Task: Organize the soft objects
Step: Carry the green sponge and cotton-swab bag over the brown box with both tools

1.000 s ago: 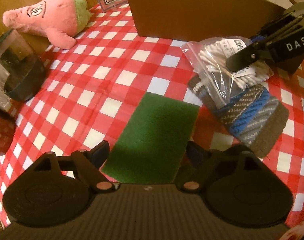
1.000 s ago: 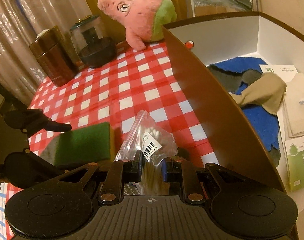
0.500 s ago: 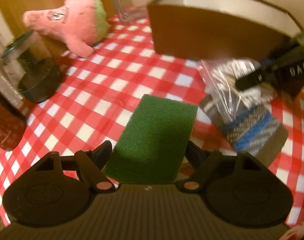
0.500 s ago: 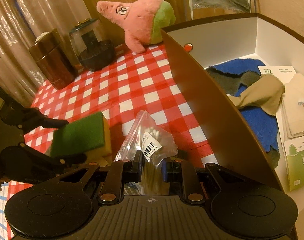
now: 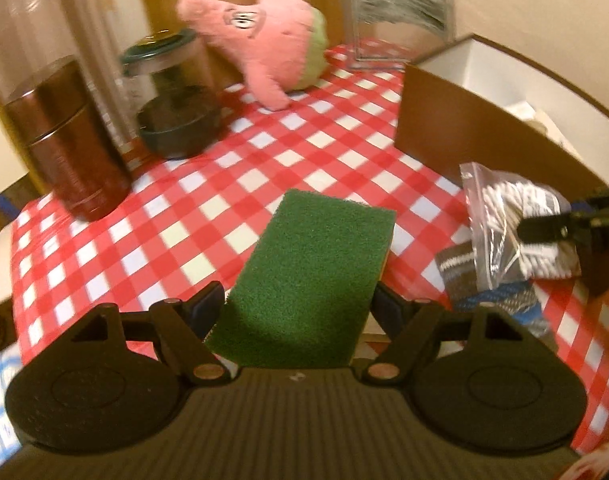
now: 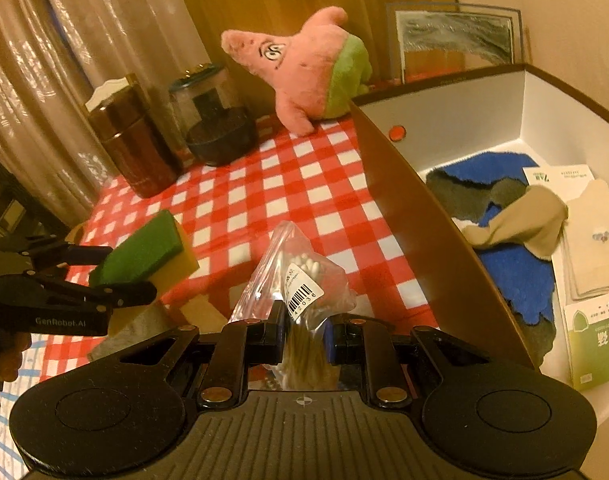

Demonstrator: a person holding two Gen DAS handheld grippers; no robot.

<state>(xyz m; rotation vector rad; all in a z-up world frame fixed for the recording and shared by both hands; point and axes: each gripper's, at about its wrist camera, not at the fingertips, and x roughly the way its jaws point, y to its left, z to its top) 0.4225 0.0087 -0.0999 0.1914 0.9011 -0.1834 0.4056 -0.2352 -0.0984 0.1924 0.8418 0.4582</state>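
My left gripper (image 5: 300, 300) is shut on a green-topped yellow sponge (image 5: 320, 256), held tilted above the red checked tablecloth (image 5: 224, 184). In the right wrist view that gripper (image 6: 116, 272) and the sponge (image 6: 144, 248) show at the left. The right gripper (image 6: 304, 328) is shut on a clear bag of cotton swabs (image 6: 300, 276), lifted beside the brown box (image 6: 424, 216). The bag (image 5: 500, 208) hangs over a striped knitted piece (image 5: 464, 276). A pink star plush (image 6: 304, 68) sits at the back of the table.
The box holds a blue towel (image 6: 516, 272), a beige cloth (image 6: 520, 220) and paper packets. A brown canister (image 5: 68, 136) and a glass jar (image 5: 172, 96) stand at the back left. A framed picture (image 5: 400, 20) leans on the wall.
The left gripper has lifted the sponge off the table and rolled, so its view now looks further across the table. The right gripper with the bag has risen a little.
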